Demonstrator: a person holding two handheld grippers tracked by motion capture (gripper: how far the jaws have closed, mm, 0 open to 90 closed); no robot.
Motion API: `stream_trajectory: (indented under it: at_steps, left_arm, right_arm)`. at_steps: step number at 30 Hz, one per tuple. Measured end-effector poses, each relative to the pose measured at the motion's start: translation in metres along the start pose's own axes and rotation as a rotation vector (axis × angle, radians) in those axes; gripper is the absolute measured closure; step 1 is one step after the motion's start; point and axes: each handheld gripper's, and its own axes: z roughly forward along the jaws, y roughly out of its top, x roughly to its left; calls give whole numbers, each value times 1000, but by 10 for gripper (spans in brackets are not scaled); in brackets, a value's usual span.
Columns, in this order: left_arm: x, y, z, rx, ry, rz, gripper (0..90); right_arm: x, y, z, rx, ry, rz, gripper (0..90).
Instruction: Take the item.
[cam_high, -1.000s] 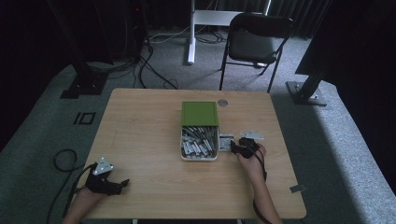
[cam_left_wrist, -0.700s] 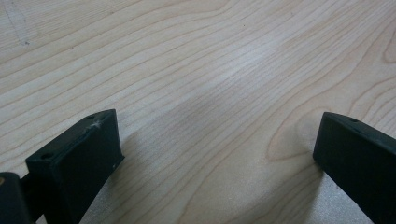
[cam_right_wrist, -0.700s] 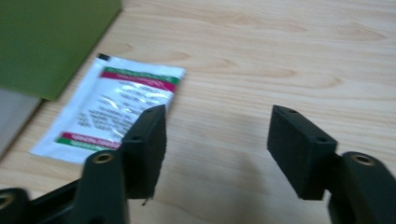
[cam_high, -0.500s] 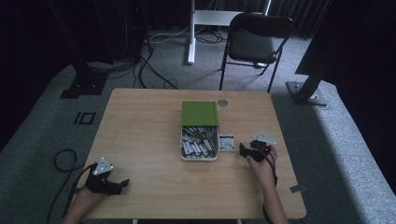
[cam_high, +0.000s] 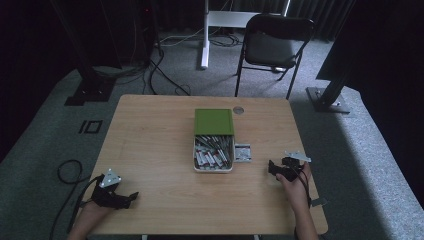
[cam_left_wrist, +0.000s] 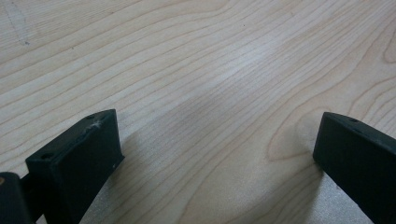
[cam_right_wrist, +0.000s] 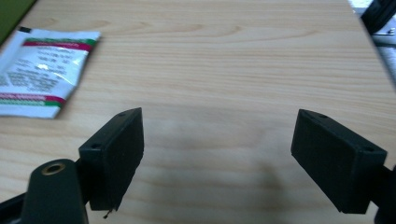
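Observation:
A white box (cam_high: 196, 159) holding several sachets stands mid-table, its green lid (cam_high: 214, 121) lying open behind it. One white sachet (cam_high: 242, 152) with red and green stripes lies flat just right of the box; the right gripper view has the sachet (cam_right_wrist: 39, 70) at upper left. My right gripper (cam_high: 271, 168) rests low over bare wood right of that sachet. Its jaws have just been opening and stand wide with nothing between them (cam_right_wrist: 219, 135). My left gripper (cam_high: 131, 196) sits near the table's front left corner, jaws wide apart over bare wood (cam_left_wrist: 217, 135).
The wooden table (cam_high: 150, 135) has a round cable port (cam_high: 238, 109) behind the lid. A folding chair (cam_high: 275, 45) stands beyond the far edge. A cable loop (cam_high: 67, 170) lies on the floor at left, and stand feet (cam_high: 327, 97) are at right.
My right gripper has drawn back to the right and toward the near edge, away from the sachet, which stays flat beside the box. The left gripper has not moved.

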Motion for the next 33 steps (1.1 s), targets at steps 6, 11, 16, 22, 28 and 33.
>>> stream_trajectory:
  at_steps: [6,11,16,22,28,33]
  left_arm:
    - [0,0,0,-2,0,0,17]
    - [0,0,0,-1,0,0,17]
    - [0,0,0,-1,0,0,17]
    - [0,0,0,-1,0,0,17]
    - [0,0,0,-1,0,0,17]
    - [0,0,0,-1,0,0,17]
  right_arm:
    - [-9,-9,-13,-14,-28,13,173]
    - [-16,-17,-22,-34,-59,29,172]
    - [-17,-28,-29,-24,-57,7,171]
    - [-17,-41,-35,-24,-102,-2,171]
    - [-14,-50,-41,-19,-117,-20,171]
    - [-11,-55,-44,-7,-94,-7,171]
